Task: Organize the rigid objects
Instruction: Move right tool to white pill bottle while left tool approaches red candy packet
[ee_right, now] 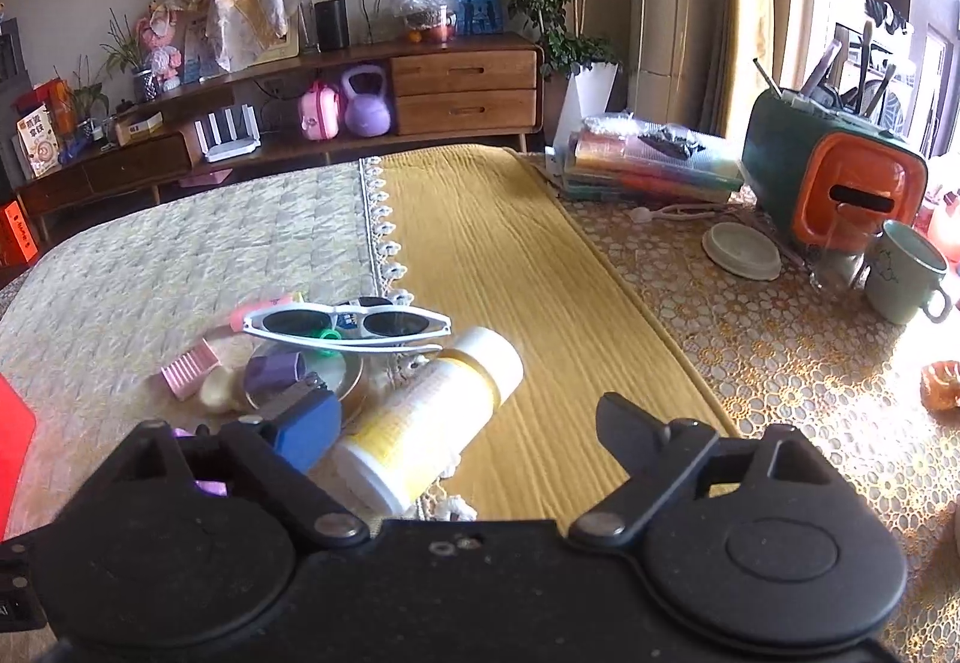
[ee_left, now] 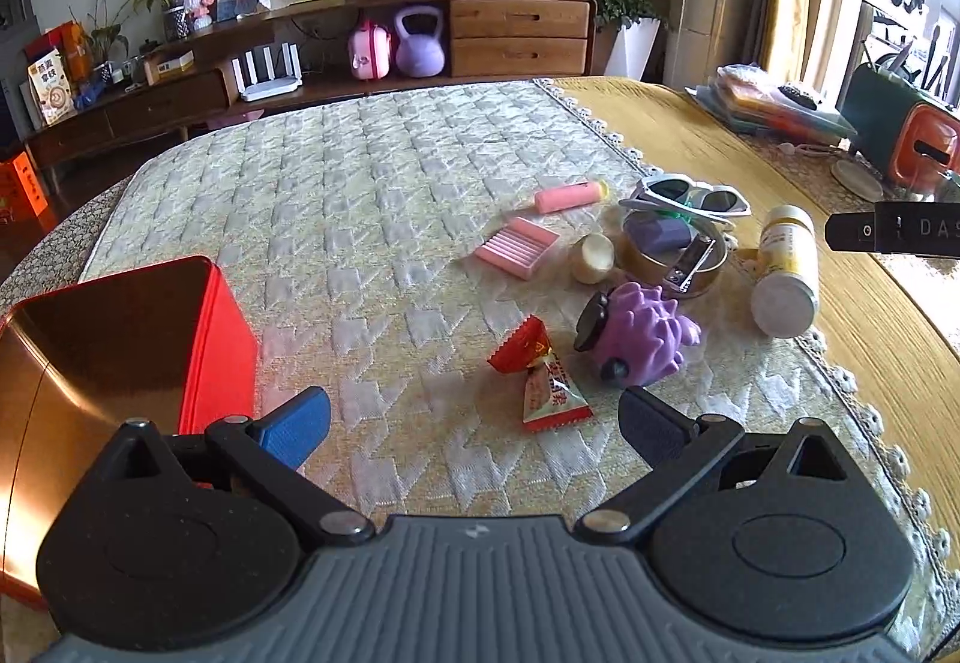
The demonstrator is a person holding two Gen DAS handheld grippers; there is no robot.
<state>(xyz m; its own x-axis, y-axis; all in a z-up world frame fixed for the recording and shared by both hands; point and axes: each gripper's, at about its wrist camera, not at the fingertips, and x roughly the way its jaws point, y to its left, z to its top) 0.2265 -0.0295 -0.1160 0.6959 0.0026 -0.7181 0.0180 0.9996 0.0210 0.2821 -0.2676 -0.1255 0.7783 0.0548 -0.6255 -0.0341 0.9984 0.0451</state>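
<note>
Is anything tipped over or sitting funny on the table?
Yes. The white and yellow bottle lies on its side at the mat's lace edge instead of standing. The white sunglasses perch on the rim of the round tin, not flat on the cloth.

The left gripper (ee_left: 474,426) hangs tilted downward above the quilted mat (ee_left: 360,195), jaws spread wide and empty. The right gripper (ee_right: 468,432) tilts down likewise at the mat's edge, jaws apart, nothing between its pads.

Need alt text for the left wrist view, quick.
The open left claw hovers over a quilted cream mat, with a red candy wrapper and purple spiky toy just ahead and an open red tin box at left.
</note>
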